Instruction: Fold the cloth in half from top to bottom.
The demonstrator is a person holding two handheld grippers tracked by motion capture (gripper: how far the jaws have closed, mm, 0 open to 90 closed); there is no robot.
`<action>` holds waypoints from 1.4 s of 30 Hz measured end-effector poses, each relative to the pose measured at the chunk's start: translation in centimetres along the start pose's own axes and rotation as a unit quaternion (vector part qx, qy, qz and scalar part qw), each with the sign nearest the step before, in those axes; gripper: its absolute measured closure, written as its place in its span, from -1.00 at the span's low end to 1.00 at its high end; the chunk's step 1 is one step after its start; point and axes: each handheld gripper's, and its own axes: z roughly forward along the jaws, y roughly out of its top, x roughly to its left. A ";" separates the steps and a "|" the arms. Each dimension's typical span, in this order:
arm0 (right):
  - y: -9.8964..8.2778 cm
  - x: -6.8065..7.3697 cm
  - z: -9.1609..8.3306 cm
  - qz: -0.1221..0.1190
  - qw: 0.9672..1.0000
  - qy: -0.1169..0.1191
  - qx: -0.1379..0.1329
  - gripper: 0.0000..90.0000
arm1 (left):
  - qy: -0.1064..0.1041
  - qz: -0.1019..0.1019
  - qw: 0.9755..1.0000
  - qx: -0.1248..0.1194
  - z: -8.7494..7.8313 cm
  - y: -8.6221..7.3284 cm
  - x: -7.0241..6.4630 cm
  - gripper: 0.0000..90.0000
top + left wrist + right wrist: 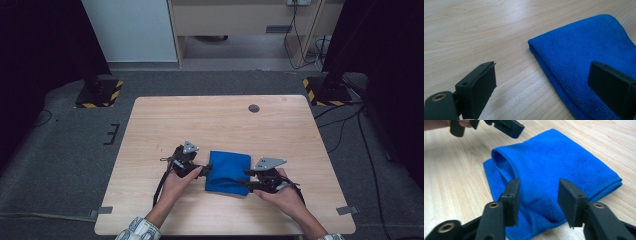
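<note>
A folded blue cloth [228, 172] lies on the wooden table [220, 115], a little in front of its middle. My left gripper [205, 169] sits at the cloth's left edge. In the left gripper view its jaws [544, 75] stand wide apart, one over bare wood, the other over the cloth [584, 50], with nothing pinched. My right gripper [245, 179] is at the cloth's front right corner. Its jaws [539, 192] are parted just above the rumpled cloth [554, 162], the pads not pressing on it. The left gripper [506, 126] shows beyond the cloth's far side.
A round cable hole [254, 108] sits near the table's far edge. Grey tape marks [100, 210] [347, 210] lie at both front corners. Two stands with yellow-and-black bases [97, 92] [325, 90] flank the table on the carpet.
</note>
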 end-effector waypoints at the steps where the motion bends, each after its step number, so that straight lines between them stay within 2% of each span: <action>1: 0.1 0.2 0.0 0.001 1.000 0.002 0.000 0.09 | 0.000 0.002 1.000 0.001 0.1 0.0 -0.1 -0.83; 6: 0.8 0.6 -0.1 0.001 1.000 -0.005 -0.018 -0.03 | -0.007 0.008 1.000 0.002 0.2 0.0 -0.6 -0.83; 8: 1.1 0.5 0.0 0.004 1.000 -0.014 -0.023 -0.07 | -0.007 0.012 1.000 0.004 0.3 0.0 -0.8 -0.84; 11: 1.2 0.0 0.4 0.010 0.999 -0.039 -0.025 -0.12 | -0.006 0.015 1.000 0.007 0.3 -0.2 -1.0 -0.84; 14: 1.0 -0.8 0.8 0.013 0.997 -0.072 -0.014 -0.18 | -0.004 0.025 1.000 0.010 0.1 -0.7 -1.3 -0.84; 15: 1.0 -0.8 0.8 0.013 0.997 -0.072 -0.014 -0.18 | -0.004 0.025 1.000 0.010 0.1 -0.7 -1.3 -0.84; 16: 0.8 -1.0 0.9 0.015 0.996 -0.082 -0.011 -0.21 | 0.000 0.036 0.999 0.018 0.1 -1.1 -1.6 -0.84; 17: 0.8 -1.0 0.9 0.015 0.996 -0.082 -0.011 -0.21 | 0.000 0.036 0.999 0.018 0.1 -1.1 -1.6 -0.84; 18: 0.7 -1.2 0.9 0.015 0.996 -0.087 -0.009 -0.24 | 0.004 0.052 0.998 0.029 0.0 -1.6 -1.9 -0.83; 19: 0.7 -1.2 0.9 0.015 0.996 -0.087 -0.009 -0.24 | 0.004 0.052 0.998 0.029 0.0 -1.6 -1.9 -0.82; 20: 0.5 -1.3 0.9 0.013 0.995 -0.095 -0.005 -0.29 | 0.010 0.069 0.997 0.041 0.1 -1.9 -2.3 -0.82; 22: 0.4 -1.5 0.9 0.016 0.995 -0.099 -0.002 -0.34 | 0.011 0.076 0.996 0.045 0.1 -2.1 -2.6 -0.82; 30: 0.3 -2.0 1.1 0.024 0.993 -0.113 -0.005 -0.54 | 0.011 0.058 0.998 0.028 -0.2 -1.7 -2.6 -0.87; 32: 0.4 -2.2 1.3 0.026 0.992 -0.120 -0.008 -0.62 | 0.010 0.050 0.999 0.019 -0.4 -1.6 -2.2 -0.89; 37: 0.5 -2.3 1.4 0.029 0.991 -0.128 -0.010 -0.70 | 0.013 0.029 0.999 0.003 -1.0 -1.3 -1.3 -0.89; 42: 0.6 -2.5 1.3 0.028 0.991 -0.133 -0.014 -0.76 | 0.017 0.021 1.000 -0.002 -1.4 -1.2 -0.6 -0.89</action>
